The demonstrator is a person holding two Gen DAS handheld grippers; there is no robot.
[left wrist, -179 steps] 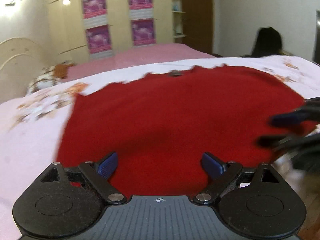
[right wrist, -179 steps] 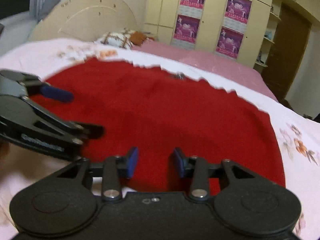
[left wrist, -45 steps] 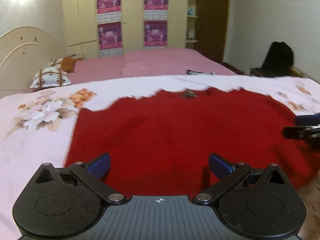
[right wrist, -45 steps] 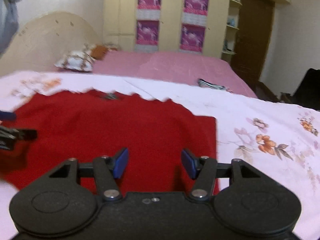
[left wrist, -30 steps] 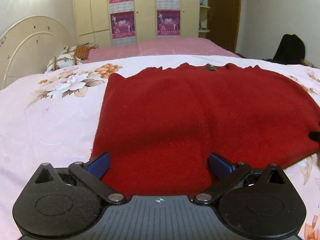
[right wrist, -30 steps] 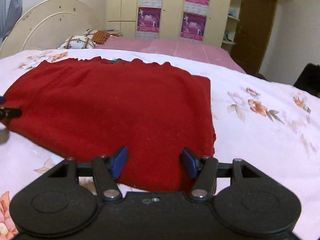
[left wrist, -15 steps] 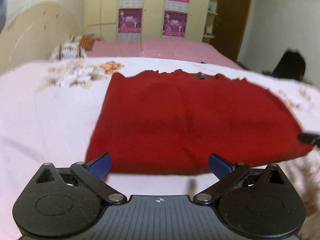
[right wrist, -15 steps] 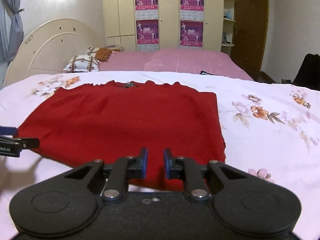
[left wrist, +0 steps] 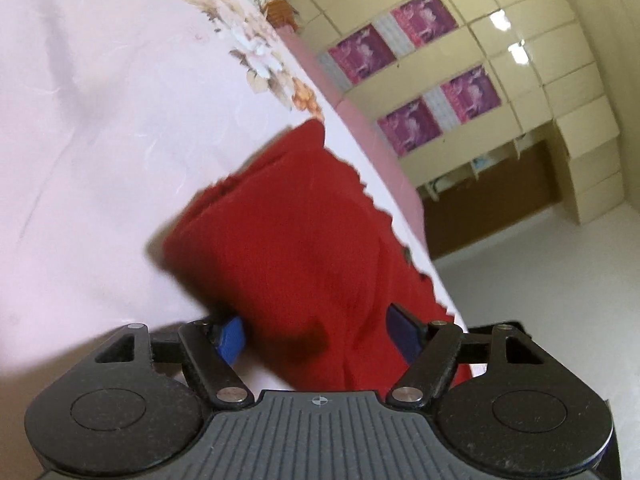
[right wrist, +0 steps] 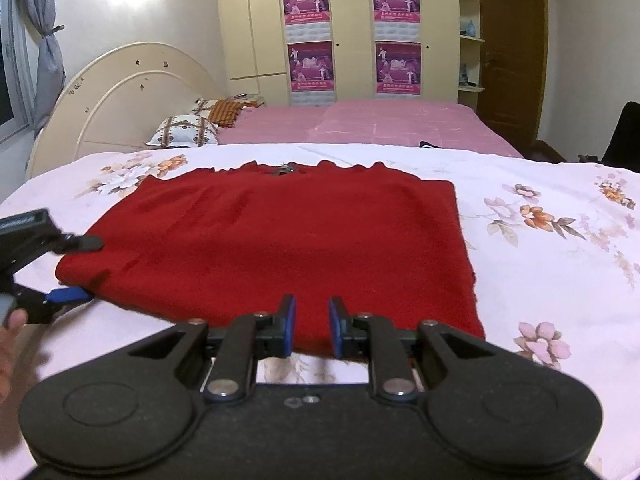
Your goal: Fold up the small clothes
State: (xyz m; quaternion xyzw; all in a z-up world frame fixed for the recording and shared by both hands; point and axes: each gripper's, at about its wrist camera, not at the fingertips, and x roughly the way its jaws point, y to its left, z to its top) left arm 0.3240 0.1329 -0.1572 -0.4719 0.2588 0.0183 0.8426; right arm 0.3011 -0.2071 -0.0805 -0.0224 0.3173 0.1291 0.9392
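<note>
One garment [right wrist: 280,240], red and knit, lies flat on the floral sheet [right wrist: 560,264], its near hem just beyond our right gripper [right wrist: 312,326]. We judge it soft, light and limp: it will drape from any held point and may drag on the sheet. The right gripper's pads stand narrowly apart, with the hem edge at the gap; we cannot tell whether it is held. The left gripper [left wrist: 320,338] is spread, rolled sideways, straddling the garment's left near corner, one finger [right wrist: 68,294] low beside the hem and one above. We advise taking the doubled hem at both near corners, so the layers lift together.
</note>
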